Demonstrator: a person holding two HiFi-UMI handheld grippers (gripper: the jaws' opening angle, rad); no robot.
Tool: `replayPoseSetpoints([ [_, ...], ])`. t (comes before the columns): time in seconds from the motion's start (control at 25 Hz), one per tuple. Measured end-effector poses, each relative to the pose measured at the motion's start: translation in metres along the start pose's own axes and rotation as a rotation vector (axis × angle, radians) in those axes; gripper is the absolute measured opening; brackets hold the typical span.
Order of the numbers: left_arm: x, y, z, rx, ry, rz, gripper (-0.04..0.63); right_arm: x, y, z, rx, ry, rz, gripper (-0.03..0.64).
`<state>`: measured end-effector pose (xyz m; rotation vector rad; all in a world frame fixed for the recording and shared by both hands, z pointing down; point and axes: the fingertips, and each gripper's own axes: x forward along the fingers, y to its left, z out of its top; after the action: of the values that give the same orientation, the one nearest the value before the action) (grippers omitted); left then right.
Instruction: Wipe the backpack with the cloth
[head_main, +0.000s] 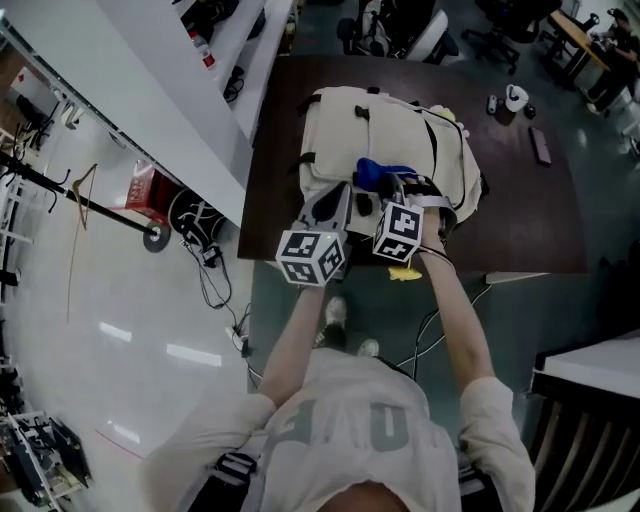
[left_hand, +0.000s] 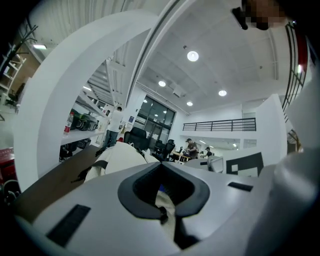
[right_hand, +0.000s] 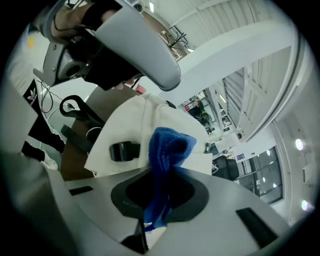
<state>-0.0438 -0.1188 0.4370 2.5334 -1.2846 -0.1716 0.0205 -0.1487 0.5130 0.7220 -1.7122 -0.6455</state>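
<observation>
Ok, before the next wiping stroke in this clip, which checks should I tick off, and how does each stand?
1. Cloth gripped: ok. The right hand-held gripper is shut on the blue cloth.
2. Backpack steadied: ok. The left hand-held gripper is shut on cream fabric of the backpack.
3. Backpack supported: ok. It lies flat on the dark table.
4. Cloth at the work surface: ok. The head view shows it on top of the backpack.
5. Clutter clear of the stroke: ok. The dark flat item lies apart from the backpack.
6. Dirt left to wipe: cannot tell.
</observation>
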Motion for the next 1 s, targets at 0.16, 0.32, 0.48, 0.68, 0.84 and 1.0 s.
replayPoseSetpoints([
  [0.16, -0.035, -0.031, -0.018, 0.039, 0.021, 0.022, 0.003, -0.012, 0.042, 0.006, -0.002, -0.028, 0.026, 0.048],
  [0.32, -0.061, -0.042, -0.036, 0.036, 0.039, 0.061, 0.005, -0.011, 0.093, 0.008, -0.010, -0.041, 0.077, 0.048],
  [0.48, -0.063, -0.034, -0.037, 0.022, 0.028, 0.089, 0.005, -0.019, 0.101, 0.011, -0.024, -0.078, 0.108, 0.048],
  [0.68, -0.020, -0.028, -0.018, 0.012, -0.014, 0.064, 0.005, -0.037, 0.052, 0.010, -0.003, -0.137, 0.020, 0.048],
  [0.84, 0.029, -0.040, 0.004, 0.031, -0.045, -0.002, 0.005, -0.051, -0.021, -0.004, -0.001, -0.149, -0.082, 0.048],
  [1.0, 0.069, -0.045, 0.026, 0.049, -0.071, -0.058, 0.005, -0.056, -0.091, -0.022, -0.003, -0.113, -0.203, 0.048],
])
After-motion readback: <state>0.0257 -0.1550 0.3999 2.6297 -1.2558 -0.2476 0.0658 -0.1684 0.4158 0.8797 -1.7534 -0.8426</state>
